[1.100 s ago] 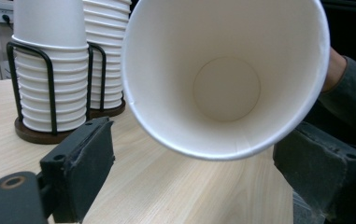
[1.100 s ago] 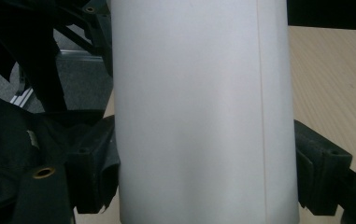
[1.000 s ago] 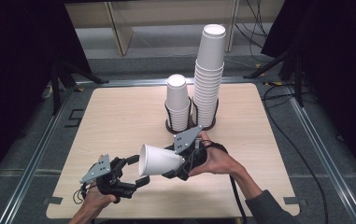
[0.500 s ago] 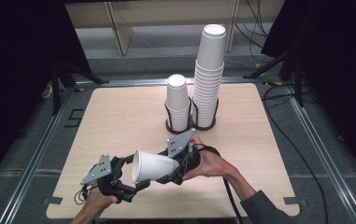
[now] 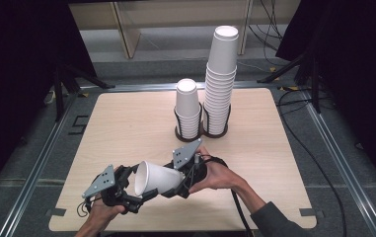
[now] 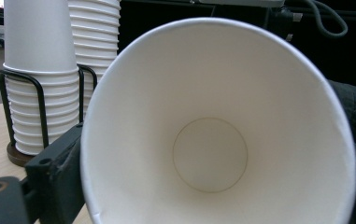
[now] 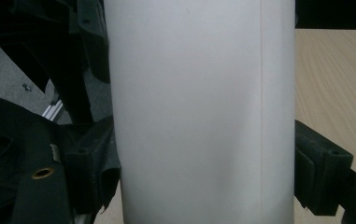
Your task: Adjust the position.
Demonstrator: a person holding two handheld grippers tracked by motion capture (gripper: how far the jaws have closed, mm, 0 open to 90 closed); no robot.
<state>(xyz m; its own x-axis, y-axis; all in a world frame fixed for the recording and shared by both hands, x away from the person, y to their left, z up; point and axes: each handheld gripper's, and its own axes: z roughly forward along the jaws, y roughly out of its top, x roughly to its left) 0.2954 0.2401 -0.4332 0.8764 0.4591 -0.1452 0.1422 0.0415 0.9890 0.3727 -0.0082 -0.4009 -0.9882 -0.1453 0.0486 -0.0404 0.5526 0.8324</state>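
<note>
Paper cup [image 5: 157, 178] lying sideways, mouth toward left gripper [image 5: 135, 190], base rightward

Overhead light evenly illuminates the table [image 5: 126, 123]; surroundings fall to near black. Shadows are soft and short. The high view is sharp. In both gripper views the paper cup [image 6: 213, 140] between the fingers [image 7: 323, 172] is soft-focused, without glare.

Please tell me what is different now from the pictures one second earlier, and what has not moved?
The right gripper carried the paper cup down and toward the near table edge, its open mouth now at the left gripper. The left jaws have just been opening and then closing, with the cup's rim between them; whether they press on it I cannot tell. The short stack, the tall stack and the table stayed as they were.
</note>
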